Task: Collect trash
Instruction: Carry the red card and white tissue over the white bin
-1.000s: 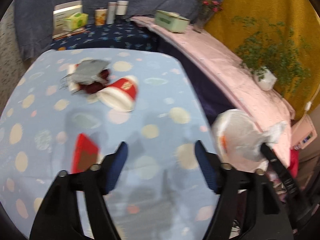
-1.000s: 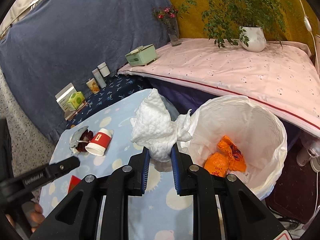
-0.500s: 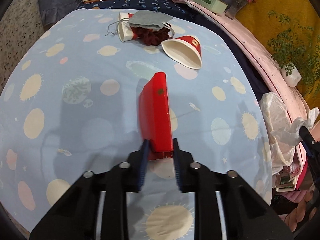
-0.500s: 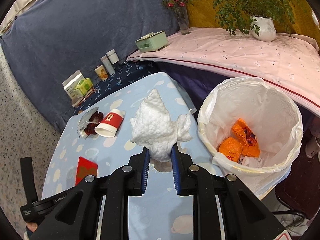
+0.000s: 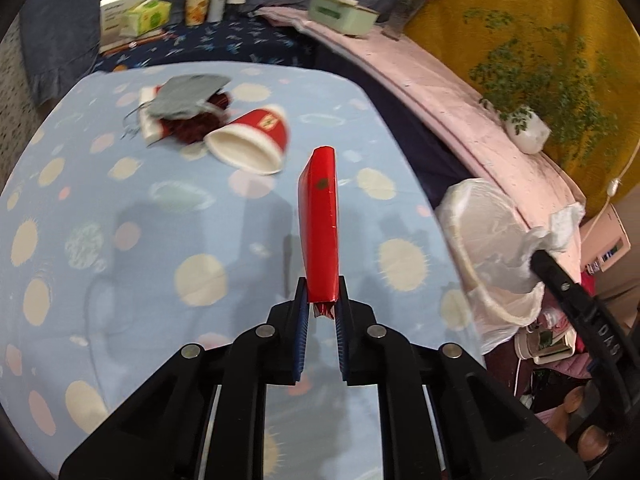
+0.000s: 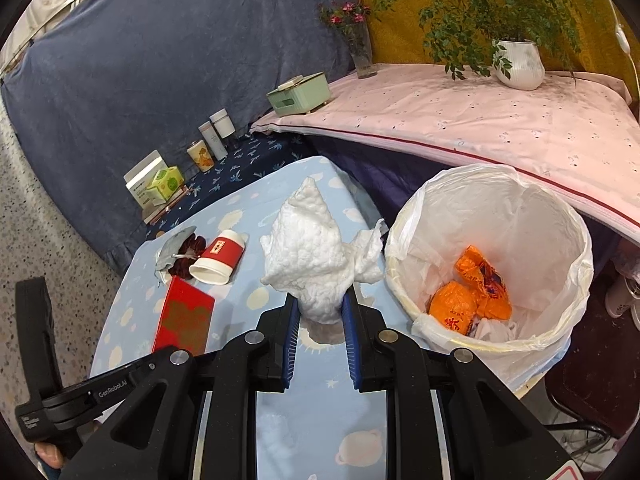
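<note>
A lived-in home room: patterned tablecloth, pink bedspread, potted plant (and a flower vase).

The red packet is glossy foil. The tissue wad is rough paper; the bin liner thin, shiny plastic

Left wrist view: looks past its fingers, close over the blue table, bin right of them.
Right wrist view: higher, bin right of its fingers.
Shared: table, red cup, bin.
</note>
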{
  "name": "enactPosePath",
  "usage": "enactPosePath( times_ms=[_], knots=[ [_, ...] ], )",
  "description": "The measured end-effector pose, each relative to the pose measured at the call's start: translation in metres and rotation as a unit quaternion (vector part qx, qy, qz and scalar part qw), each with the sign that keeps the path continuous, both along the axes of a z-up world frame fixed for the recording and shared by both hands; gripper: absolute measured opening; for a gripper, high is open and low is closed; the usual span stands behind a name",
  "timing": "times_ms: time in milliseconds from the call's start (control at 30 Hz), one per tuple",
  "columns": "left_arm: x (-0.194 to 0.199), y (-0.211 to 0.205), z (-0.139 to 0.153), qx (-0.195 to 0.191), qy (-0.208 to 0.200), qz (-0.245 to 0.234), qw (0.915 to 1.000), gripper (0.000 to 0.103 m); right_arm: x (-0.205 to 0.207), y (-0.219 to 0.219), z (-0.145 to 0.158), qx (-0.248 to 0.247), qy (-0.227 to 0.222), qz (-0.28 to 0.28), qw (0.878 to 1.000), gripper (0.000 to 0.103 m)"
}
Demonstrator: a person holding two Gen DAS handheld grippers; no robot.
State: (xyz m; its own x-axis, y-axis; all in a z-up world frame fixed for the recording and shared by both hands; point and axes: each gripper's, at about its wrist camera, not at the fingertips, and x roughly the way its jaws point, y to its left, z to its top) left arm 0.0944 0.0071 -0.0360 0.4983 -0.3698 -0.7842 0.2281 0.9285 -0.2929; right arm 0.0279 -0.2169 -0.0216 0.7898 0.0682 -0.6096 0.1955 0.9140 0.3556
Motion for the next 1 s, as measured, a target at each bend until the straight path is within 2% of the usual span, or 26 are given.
enactPosePath(
  times_ms=[400, 1000],
  knots=[
    [0.001, -0.104, 0.038, 0.005, -0.041, -0.09, 0.9951, 0.012, -0.01, -0.045, 0.012, -0.003, -0.014, -0.04, 0.999, 0.019],
    [0.009, -0.202, 0.031, -0.006, -0.033, -0.177, 0.9836, 0.013, -0.012, -0.108, -0.004, 0.002, 0.0, -0.094, 0.996, 0.019]
  ],
)
